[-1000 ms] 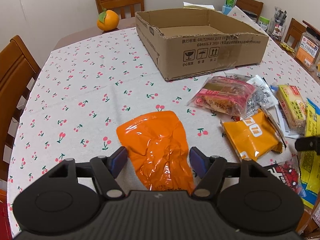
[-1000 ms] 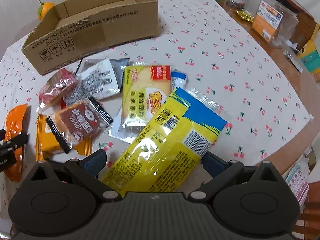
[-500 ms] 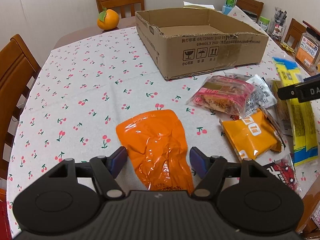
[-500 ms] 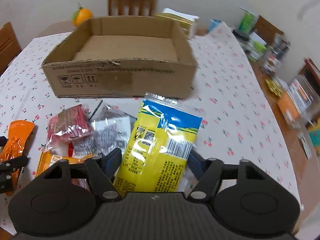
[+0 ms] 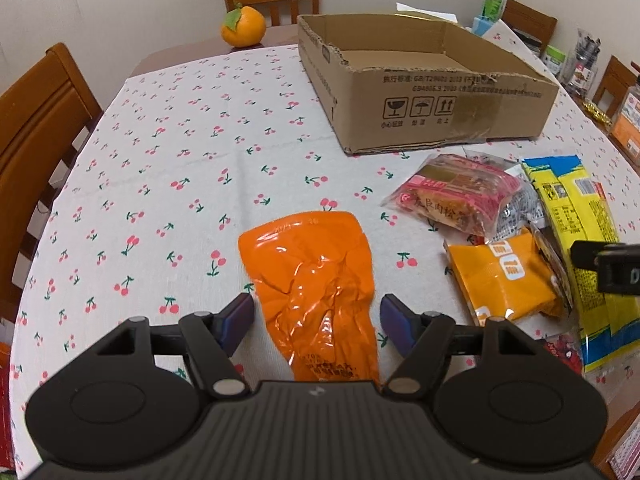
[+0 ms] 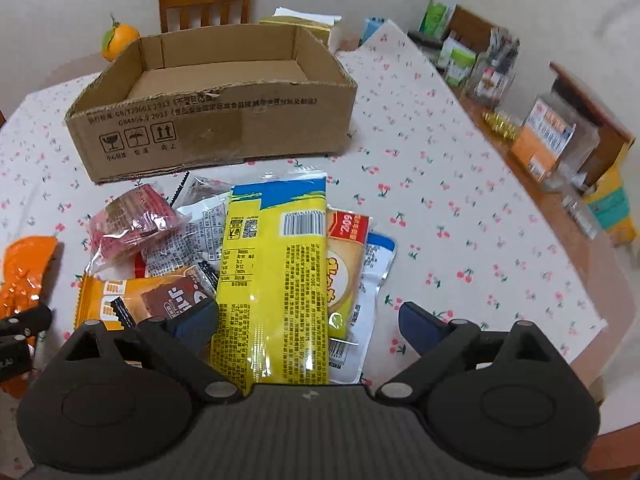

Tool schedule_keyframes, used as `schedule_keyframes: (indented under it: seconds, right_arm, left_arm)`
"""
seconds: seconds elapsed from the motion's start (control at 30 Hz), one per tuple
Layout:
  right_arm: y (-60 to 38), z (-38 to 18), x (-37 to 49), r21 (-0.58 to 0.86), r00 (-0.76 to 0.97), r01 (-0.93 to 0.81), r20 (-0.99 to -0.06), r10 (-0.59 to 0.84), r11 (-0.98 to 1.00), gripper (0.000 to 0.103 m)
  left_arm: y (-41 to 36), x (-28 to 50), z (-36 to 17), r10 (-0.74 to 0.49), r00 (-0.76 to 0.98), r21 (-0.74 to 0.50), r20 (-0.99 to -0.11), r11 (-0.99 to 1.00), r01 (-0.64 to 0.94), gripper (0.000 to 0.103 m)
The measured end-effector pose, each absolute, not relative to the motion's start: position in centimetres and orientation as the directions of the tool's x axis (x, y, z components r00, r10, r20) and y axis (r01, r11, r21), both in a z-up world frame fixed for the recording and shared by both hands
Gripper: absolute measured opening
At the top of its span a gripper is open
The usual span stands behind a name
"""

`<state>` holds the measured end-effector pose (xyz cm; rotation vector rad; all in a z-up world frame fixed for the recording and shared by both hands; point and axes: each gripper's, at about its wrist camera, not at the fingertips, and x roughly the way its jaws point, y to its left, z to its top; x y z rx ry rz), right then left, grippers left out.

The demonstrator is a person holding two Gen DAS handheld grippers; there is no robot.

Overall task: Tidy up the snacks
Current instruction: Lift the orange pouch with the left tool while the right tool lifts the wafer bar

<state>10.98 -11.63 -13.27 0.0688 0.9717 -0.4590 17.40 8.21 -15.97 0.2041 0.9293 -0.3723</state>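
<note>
Left gripper (image 5: 317, 316): jaws part open, one pad (image 5: 236, 316) on each side of the orange pouch (image 5: 316, 284), neither visibly pressing it; nothing held. The pouch lies flat on the cherry-print tablecloth (image 5: 168, 168), long axis running away from the gripper, wider end far, narrow end between the fingers.

Snack heap, right of the pouch: one pink-red packet (image 6: 132, 220); one white-and-grey packet (image 6: 200, 224); one orange-yellow packet (image 6: 104, 296) with one brown packet (image 6: 172, 292) on it; one long yellow packet (image 6: 276, 280); one packet with a toast picture (image 6: 344, 268); one white-and-blue packet (image 6: 376, 268).

Right gripper (image 6: 308, 324): jaws wide, just opened further, holding nothing. The long yellow packet lies flat between the fingers, close to the left pad (image 6: 196, 320), clear of the right; long axis towards the box, blue end far.

One open cardboard box (image 6: 224, 120) beyond the heap, no snacks seen inside. One orange fruit (image 6: 118, 42) behind its left corner.
</note>
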Motion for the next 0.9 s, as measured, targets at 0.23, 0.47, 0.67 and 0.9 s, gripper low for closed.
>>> schedule_keyframes:
  seconds: [0.23, 0.47, 0.67, 0.9]
  right_arm:
    - [-9.2, -13.5, 11.6, -0.205, 0.497, 0.348, -0.787, -0.366, 0.915, 0.098]
    - [-8.2, -13.6, 12.4, -0.282, 0.491, 0.323, -0.766, -0.414, 0.904, 0.096]
    - [-7.9, -14.2, 13.5, -0.338, 0.472, 0.3, -0.76, -0.447, 0.892, 0.084]
    - [-8.8, -14.3, 14.1, -0.323, 0.45, 0.293, -0.784, -0.428, 0.9, 0.065]
  left_arm:
    - [8.1, 17.5, -16.1, -0.243, 0.545, -0.015, -0.803, 0.922, 0.388, 0.071]
    - [8.7, 17.5, -15.9, -0.262, 0.551, -0.029, -0.792, 0.918, 0.395, 0.062]
    - [8.9, 17.6, -15.9, -0.279, 0.544, -0.035, -0.792, 0.909, 0.416, 0.062]
    - [9.1, 18.0, -15.8, -0.302, 0.522, -0.045, -0.798, 0.893, 0.448, 0.061]
